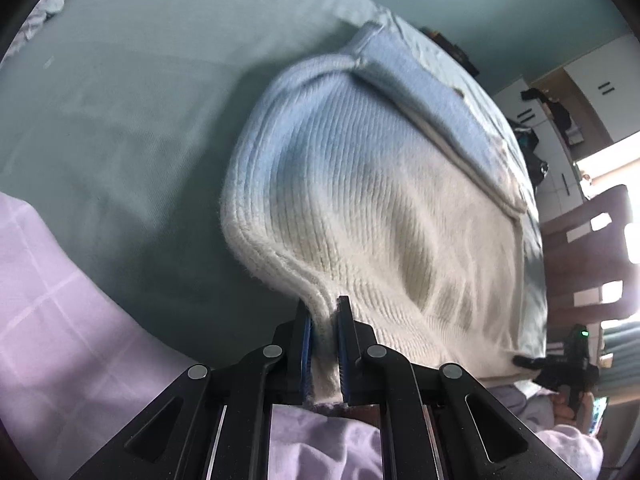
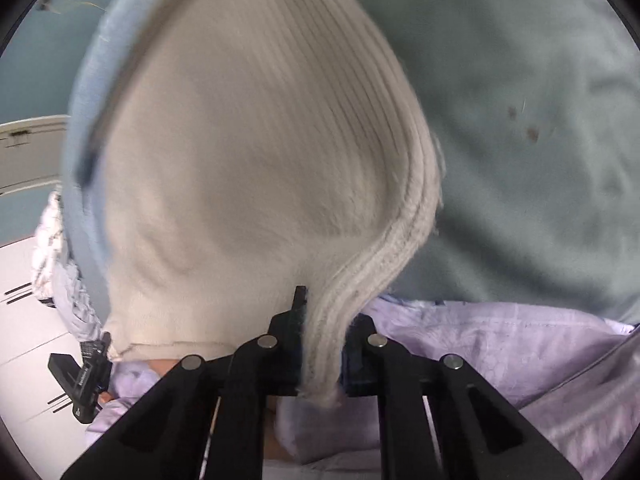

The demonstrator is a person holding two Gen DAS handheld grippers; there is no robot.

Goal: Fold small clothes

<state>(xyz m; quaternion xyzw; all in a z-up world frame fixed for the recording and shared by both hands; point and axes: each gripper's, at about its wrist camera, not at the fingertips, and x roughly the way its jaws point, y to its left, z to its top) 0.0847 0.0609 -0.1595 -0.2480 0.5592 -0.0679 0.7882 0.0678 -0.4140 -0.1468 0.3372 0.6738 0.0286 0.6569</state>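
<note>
A small ribbed knit sweater [image 1: 360,184], cream at the hem and light blue further up, hangs stretched between both grippers above a grey-green bed sheet [image 1: 120,100]. My left gripper [image 1: 324,320] is shut on one corner of its cream ribbed hem. My right gripper [image 2: 320,316] is shut on the other corner of the hem; the sweater [image 2: 248,160] fills most of that view. The right gripper also shows in the left wrist view [image 1: 560,364] at the sweater's far corner, and the left gripper in the right wrist view [image 2: 86,376].
A lilac checked quilt [image 1: 60,320] lies along the near edge of the bed, also in the right wrist view [image 2: 500,340]. White cabinets [image 1: 592,92] and a brown slatted chair [image 1: 588,256] stand beyond the bed. Crumpled pale clothes [image 1: 52,4] lie at the far corner.
</note>
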